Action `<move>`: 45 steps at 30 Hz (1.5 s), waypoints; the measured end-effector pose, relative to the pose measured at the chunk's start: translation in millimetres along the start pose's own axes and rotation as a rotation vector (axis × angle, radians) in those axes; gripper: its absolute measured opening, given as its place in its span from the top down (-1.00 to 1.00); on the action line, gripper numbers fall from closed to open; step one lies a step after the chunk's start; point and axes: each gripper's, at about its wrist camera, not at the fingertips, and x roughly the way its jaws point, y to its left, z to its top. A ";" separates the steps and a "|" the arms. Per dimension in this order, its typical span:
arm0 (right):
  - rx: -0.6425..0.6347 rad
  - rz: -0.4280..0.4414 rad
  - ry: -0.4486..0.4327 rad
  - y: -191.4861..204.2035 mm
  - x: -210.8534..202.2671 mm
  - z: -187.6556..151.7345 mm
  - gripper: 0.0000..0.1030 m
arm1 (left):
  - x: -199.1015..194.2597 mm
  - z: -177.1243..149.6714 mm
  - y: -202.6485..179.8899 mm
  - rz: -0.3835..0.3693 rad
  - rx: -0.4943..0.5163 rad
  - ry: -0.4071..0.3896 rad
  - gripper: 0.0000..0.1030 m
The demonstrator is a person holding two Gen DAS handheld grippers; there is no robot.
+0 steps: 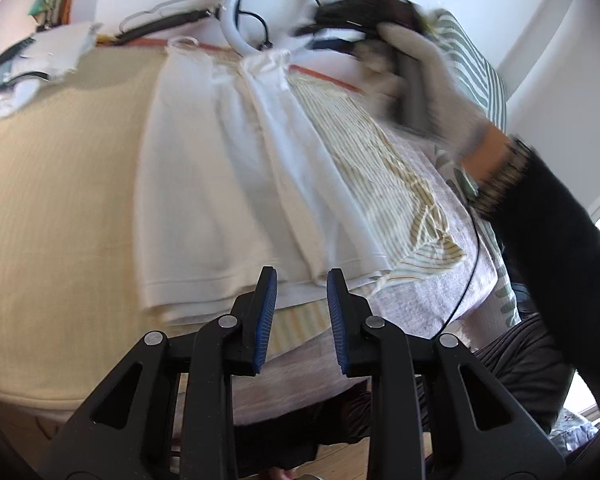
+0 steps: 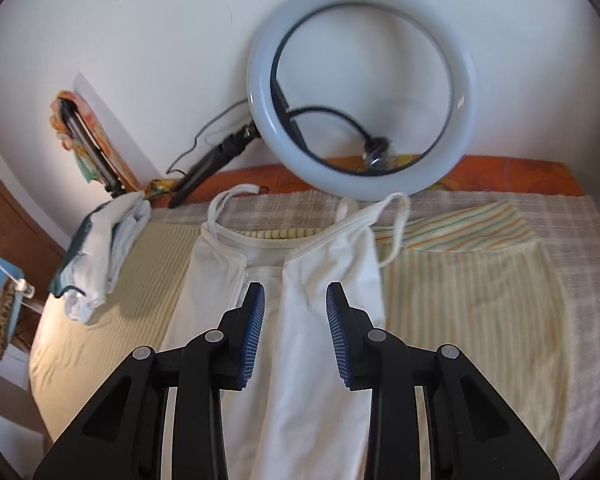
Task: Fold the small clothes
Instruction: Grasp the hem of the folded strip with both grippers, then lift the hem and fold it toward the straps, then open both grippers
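A white strappy top (image 1: 220, 168) lies flat on the bed, its right side folded in over the middle; it also shows in the right wrist view (image 2: 320, 320). My left gripper (image 1: 302, 276) is open and empty, just above the top's near hem. My right gripper (image 2: 296, 292) is open and empty, hovering over the folded strip near the neckline. In the left wrist view the right gripper (image 1: 380, 36) is blurred at the far right, held in a gloved hand above the top's strap end.
A striped cloth (image 2: 480, 292) lies under the top on a grey towel (image 1: 428, 292). A white ring light (image 2: 360, 92) leans on the wall at the bed's far edge. A pile of clothes (image 2: 100, 248) sits at the far left. The pale yellow bedspread (image 1: 60, 220) spreads left.
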 end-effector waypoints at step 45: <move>0.202 0.401 0.386 -29.8 -80.7 -234.5 0.93 | 17.4 7.1 97.8 -0.109 -0.261 0.177 0.92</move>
